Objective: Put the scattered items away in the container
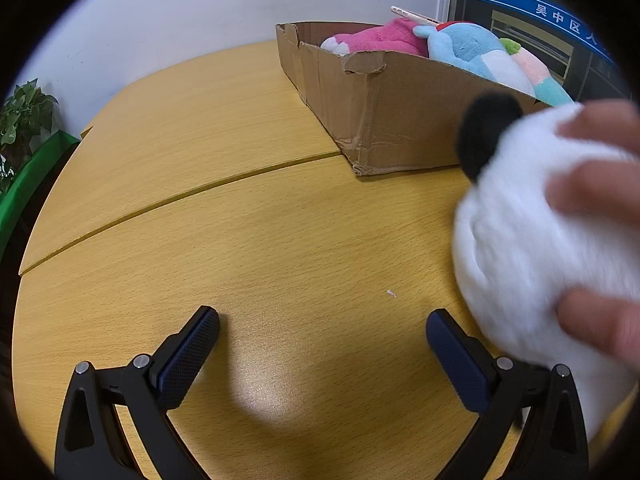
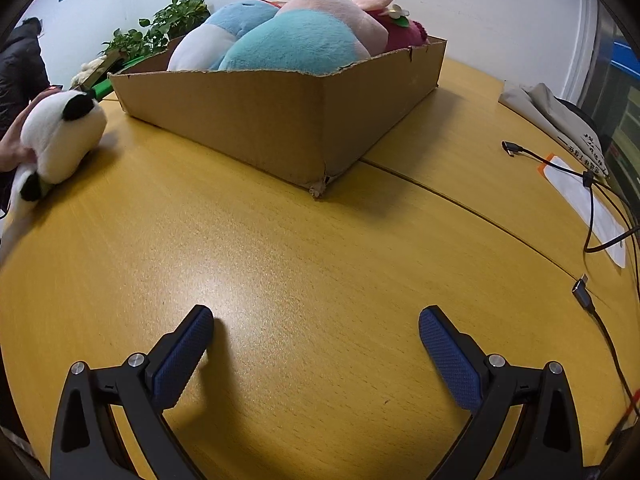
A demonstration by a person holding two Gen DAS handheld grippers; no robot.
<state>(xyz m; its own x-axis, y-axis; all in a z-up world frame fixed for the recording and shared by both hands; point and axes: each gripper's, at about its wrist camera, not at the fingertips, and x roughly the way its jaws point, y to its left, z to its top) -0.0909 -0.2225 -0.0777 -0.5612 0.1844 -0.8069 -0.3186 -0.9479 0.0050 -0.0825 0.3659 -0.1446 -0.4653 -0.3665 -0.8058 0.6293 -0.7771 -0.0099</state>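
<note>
A shallow cardboard box (image 1: 400,120) stands on the wooden table (image 1: 240,240) and holds pink, blue and pastel plush toys (image 1: 460,46). It also shows in the right wrist view (image 2: 280,120), full of plush toys (image 2: 292,46). A white and black panda plush (image 1: 532,220) is held by a bare hand (image 1: 592,196) at the right, blurred, close to my left gripper's right finger. The panda (image 2: 60,136) lies on the table left of the box in the right wrist view. My left gripper (image 1: 322,328) is open and empty. My right gripper (image 2: 316,328) is open and empty above bare table.
Black cables with plugs (image 2: 588,292) and a white paper (image 2: 584,200) lie on the table at the right. A folded grey cloth (image 2: 556,116) lies beyond them. Potted plants (image 2: 168,24) stand behind the box, and a plant (image 1: 24,116) stands off the table's left edge.
</note>
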